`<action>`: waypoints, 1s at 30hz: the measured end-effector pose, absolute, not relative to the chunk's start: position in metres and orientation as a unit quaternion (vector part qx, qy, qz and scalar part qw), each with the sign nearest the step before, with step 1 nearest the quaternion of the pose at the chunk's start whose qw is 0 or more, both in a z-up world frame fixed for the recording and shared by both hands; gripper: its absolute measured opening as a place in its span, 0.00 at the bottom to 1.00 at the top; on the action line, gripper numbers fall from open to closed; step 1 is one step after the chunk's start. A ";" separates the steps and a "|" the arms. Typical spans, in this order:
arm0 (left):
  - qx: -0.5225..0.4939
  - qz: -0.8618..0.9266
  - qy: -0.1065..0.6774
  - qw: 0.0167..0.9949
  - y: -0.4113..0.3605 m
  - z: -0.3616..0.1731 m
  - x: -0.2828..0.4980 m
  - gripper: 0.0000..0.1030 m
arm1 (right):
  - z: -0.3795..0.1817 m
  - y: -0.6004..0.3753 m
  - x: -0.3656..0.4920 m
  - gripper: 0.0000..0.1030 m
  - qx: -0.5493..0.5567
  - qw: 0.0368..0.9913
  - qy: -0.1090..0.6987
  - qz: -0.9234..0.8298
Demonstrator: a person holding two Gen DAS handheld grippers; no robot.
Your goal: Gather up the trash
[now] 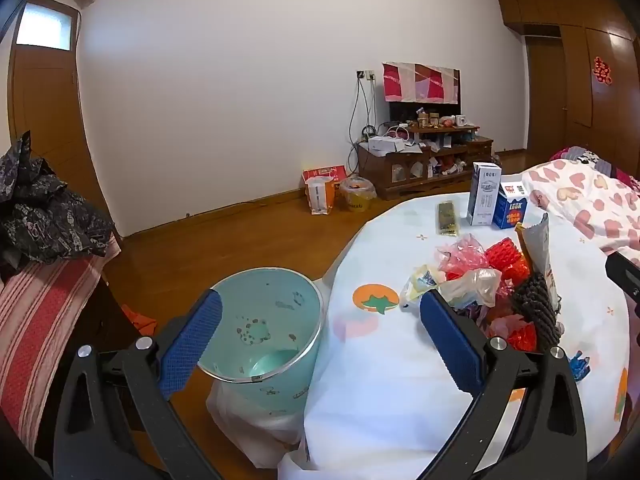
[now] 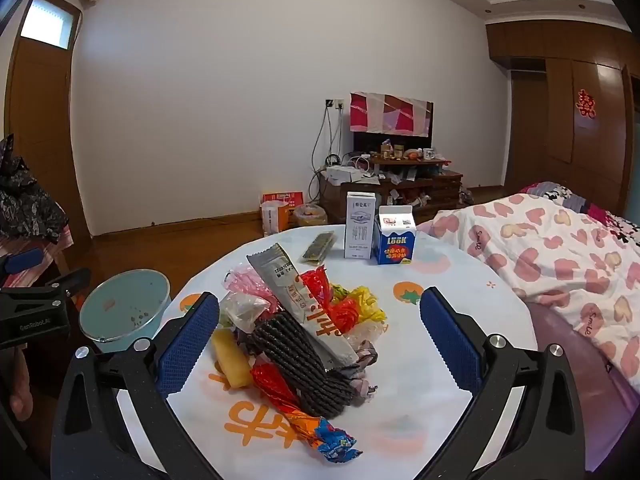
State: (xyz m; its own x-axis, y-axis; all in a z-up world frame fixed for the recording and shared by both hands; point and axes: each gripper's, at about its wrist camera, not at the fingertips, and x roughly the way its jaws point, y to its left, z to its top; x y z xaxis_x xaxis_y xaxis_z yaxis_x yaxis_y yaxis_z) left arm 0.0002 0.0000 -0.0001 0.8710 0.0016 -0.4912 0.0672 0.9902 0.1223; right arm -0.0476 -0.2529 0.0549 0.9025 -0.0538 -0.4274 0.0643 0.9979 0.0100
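Many light, crinkly wrappers heaped mid-counter, pale-blue plastic bin alongside.
Both hand-held grippers, left and right, spread, empty; pinch slippery film where bunched; dark ridged packet seems stiffer.

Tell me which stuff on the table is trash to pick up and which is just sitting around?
For the job:
- pile of wrappers
- black net sleeve
- silver packet
- blue bin

Just lying about:
- white carton and blue carton, standing upright behind the pile
- heart blanket
- cluttered cabinet
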 end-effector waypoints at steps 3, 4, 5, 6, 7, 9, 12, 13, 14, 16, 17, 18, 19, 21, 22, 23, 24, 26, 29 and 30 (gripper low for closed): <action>0.069 -0.017 0.246 0.967 0.000 0.000 -0.001 0.94 | 0.055 -0.252 -0.048 0.96 0.009 0.975 0.218 -0.031; 0.068 -0.016 0.246 0.967 0.000 0.000 -0.001 0.94 | 0.055 -0.251 -0.048 0.96 0.010 0.975 0.218 -0.030; 0.068 -0.015 0.247 0.967 0.001 0.001 -0.001 0.94 | 0.055 -0.253 -0.048 0.96 0.017 0.975 0.218 -0.030; 0.066 -0.015 0.248 0.966 0.001 0.001 -0.001 0.94 | 0.055 -0.253 -0.048 0.96 0.017 0.975 0.218 -0.030; 0.064 -0.015 0.248 0.966 0.005 0.005 0.002 0.94 | 0.055 -0.254 -0.049 0.96 0.017 0.976 0.217 -0.031; 0.062 -0.012 0.246 0.967 0.009 0.010 0.001 0.94 | 0.055 -0.254 -0.049 0.96 0.018 0.976 0.217 -0.031; 0.058 -0.011 0.246 0.967 0.015 0.009 0.002 0.94 | 0.054 -0.255 -0.049 0.96 0.018 0.976 0.216 -0.031; 0.058 -0.010 0.246 0.968 0.016 0.010 0.002 0.94 | 0.054 -0.255 -0.050 0.96 0.018 0.976 0.216 -0.031; 0.062 -0.008 0.243 0.968 0.010 0.005 0.000 0.94 | 0.054 -0.256 -0.050 0.96 0.018 0.976 0.215 -0.031; 0.061 -0.007 0.243 0.968 0.010 0.006 0.000 0.94 | 0.053 -0.256 -0.050 0.96 0.018 0.976 0.215 -0.031; 0.062 -0.006 0.243 0.968 0.010 0.006 0.000 0.94 | 0.053 -0.257 -0.050 0.96 0.018 0.976 0.215 -0.031; 0.061 -0.005 0.243 0.968 0.011 0.006 0.001 0.94 | 0.055 -0.254 -0.050 0.96 0.018 0.976 0.215 -0.031; 0.061 -0.005 0.243 0.968 0.011 0.005 0.000 0.94 | 0.055 -0.253 -0.049 0.96 0.018 0.976 0.215 -0.031; 0.061 -0.004 0.242 0.968 0.010 0.005 0.001 0.94 | 0.057 -0.255 -0.052 0.96 0.019 0.976 0.215 -0.031; 0.060 -0.004 0.242 0.968 0.011 0.005 0.000 0.94 | 0.059 -0.257 -0.051 0.96 0.019 0.976 0.216 -0.031; 0.060 -0.004 0.242 0.968 0.011 0.005 0.000 0.94 | 0.061 -0.256 -0.052 0.96 0.019 0.976 0.216 -0.031; 0.060 -0.004 0.242 0.968 0.012 0.005 0.000 0.94 | 0.061 -0.256 -0.052 0.96 0.019 0.976 0.216 -0.031; 0.060 -0.003 0.242 0.968 0.012 0.004 0.000 0.94 | 0.057 -0.257 -0.050 0.96 0.020 0.975 0.217 -0.031; 0.060 -0.003 0.242 0.968 0.012 0.004 0.000 0.94 | 0.057 -0.258 -0.050 0.96 0.021 0.975 0.218 -0.031; 0.060 -0.003 0.242 0.969 0.012 0.004 0.000 0.94 | 0.057 -0.257 -0.050 0.96 0.022 0.975 0.217 -0.031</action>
